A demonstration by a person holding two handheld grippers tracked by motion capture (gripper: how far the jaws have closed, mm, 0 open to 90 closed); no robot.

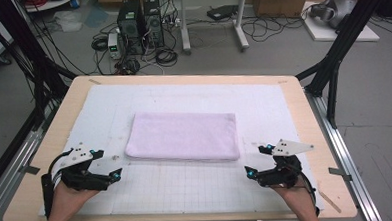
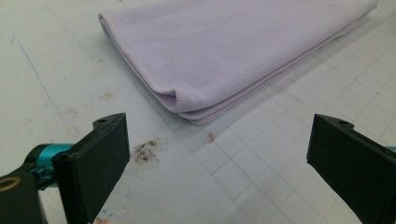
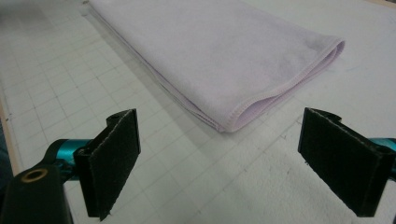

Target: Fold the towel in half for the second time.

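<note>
Computers (image 1: 140,25) clutter the floor behind a gridded mat (image 1: 197,183); both tongs gape wide, holding nothing.

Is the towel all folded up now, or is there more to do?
The lilac towel already lies folded in neat layers on the white mat. Nothing is in hand: the left gripper and right gripper sit open, apart from its near corners. Maybe one more fold is left; I can't tell.

From above my side I look forward and down on the table (image 1: 293,93); both gripper views sit low and close, sharing the folded towel (image 1: 183,136).
</note>
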